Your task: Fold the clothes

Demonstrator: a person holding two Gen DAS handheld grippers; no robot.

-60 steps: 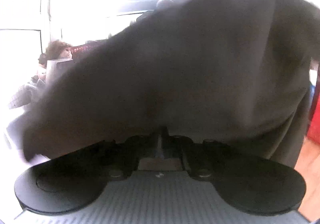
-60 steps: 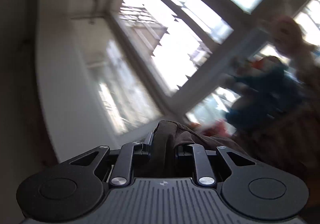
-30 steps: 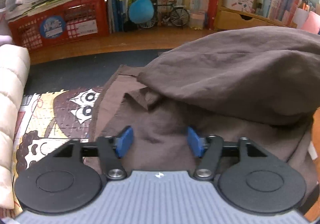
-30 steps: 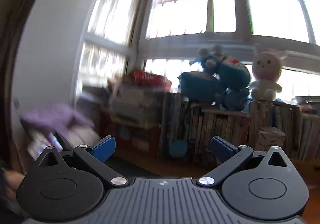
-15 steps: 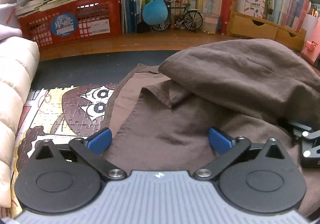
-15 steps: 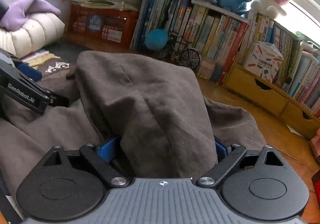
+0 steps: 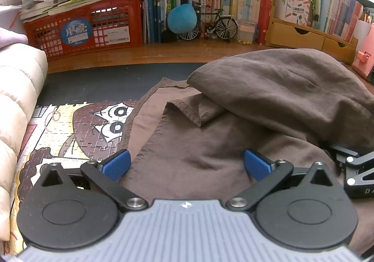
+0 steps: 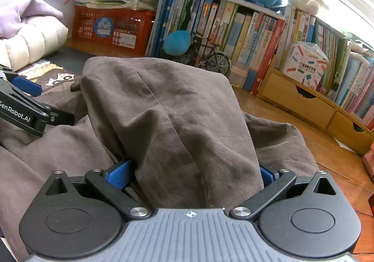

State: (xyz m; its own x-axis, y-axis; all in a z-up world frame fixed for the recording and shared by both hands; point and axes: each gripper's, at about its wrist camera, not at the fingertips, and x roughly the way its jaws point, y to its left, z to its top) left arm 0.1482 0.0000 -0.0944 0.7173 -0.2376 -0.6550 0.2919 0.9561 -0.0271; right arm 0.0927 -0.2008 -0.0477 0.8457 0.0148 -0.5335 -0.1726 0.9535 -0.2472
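Brown garment [image 7: 268, 107] lay bunched on the worktop [image 7: 112, 84], partly over the owl puzzle [image 7: 77, 126]. Left hand-held gripper [image 7: 187, 165] tilted down over the garment's near flat layer, jaws spread wide, nothing pinched; they'd just been opening, w/ cloth under but not gripped. Right hand-held gripper [image 8: 194, 174] sat on the garment's right side, pitched down, jaws fully apart w/ a raised fold [image 8: 177, 126] standing between the pads, unclamped. Both pointed toward the bookshelf [image 8: 245, 25] behind the garment.

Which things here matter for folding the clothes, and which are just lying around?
Job: brown garment, left gripper, right gripper.
Lying about: owl puzzle, red crate, model bicycle, blue plush ball, books.
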